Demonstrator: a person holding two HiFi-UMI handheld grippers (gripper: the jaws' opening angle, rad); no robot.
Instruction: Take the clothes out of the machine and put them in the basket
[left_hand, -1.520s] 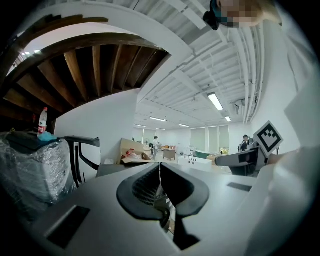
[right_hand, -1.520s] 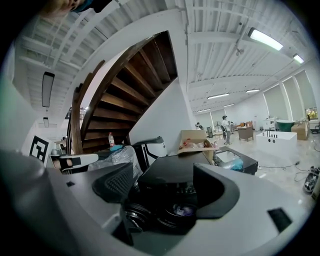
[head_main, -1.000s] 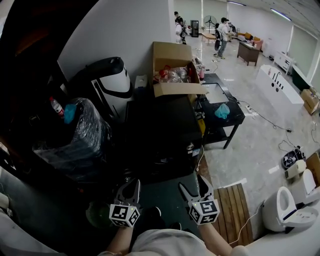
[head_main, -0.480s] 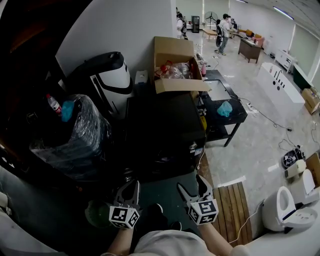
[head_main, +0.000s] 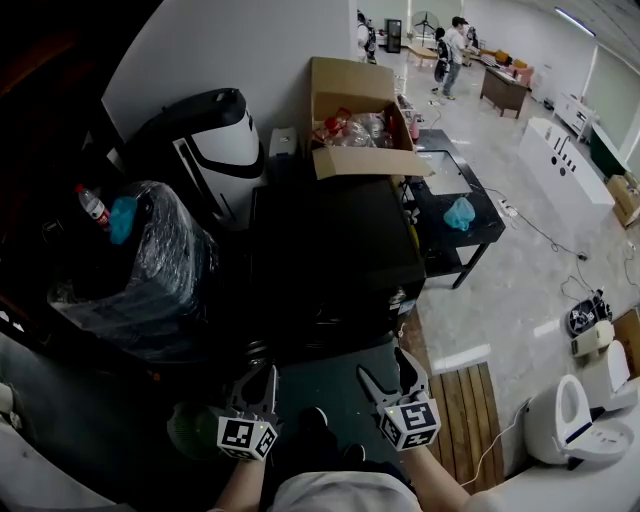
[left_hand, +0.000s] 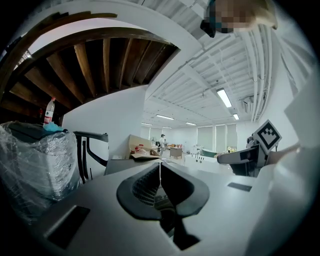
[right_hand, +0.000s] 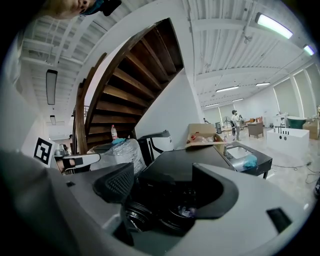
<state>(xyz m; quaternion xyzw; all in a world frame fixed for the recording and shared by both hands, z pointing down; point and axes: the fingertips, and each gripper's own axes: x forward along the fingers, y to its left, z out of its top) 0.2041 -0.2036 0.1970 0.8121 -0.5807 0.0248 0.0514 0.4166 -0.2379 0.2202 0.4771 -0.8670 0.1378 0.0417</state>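
Observation:
The black machine (head_main: 330, 260) stands in the middle of the head view, its front dark and in shadow. No clothes show in it. My left gripper (head_main: 258, 388) hangs low before it, jaws pressed together with nothing between them (left_hand: 160, 172). My right gripper (head_main: 392, 378) is beside it to the right, open and empty (right_hand: 165, 187), pointed at the machine's top (right_hand: 185, 167) and dim front. A green round container (head_main: 188, 430) sits on the floor just left of the left gripper; it may be the basket.
A plastic-wrapped bulk (head_main: 150, 270) with a bottle (head_main: 90, 207) stands left. A black-and-white appliance (head_main: 215, 150) and an open cardboard box (head_main: 360, 120) are behind. A low black table (head_main: 490, 235) carries a teal cloth (head_main: 459, 213). A wooden mat (head_main: 470, 420) lies at right.
Both grippers stay almost where they were, the left one a touch lower. The head view has shifted slightly, so the machine and box sit a little further right.

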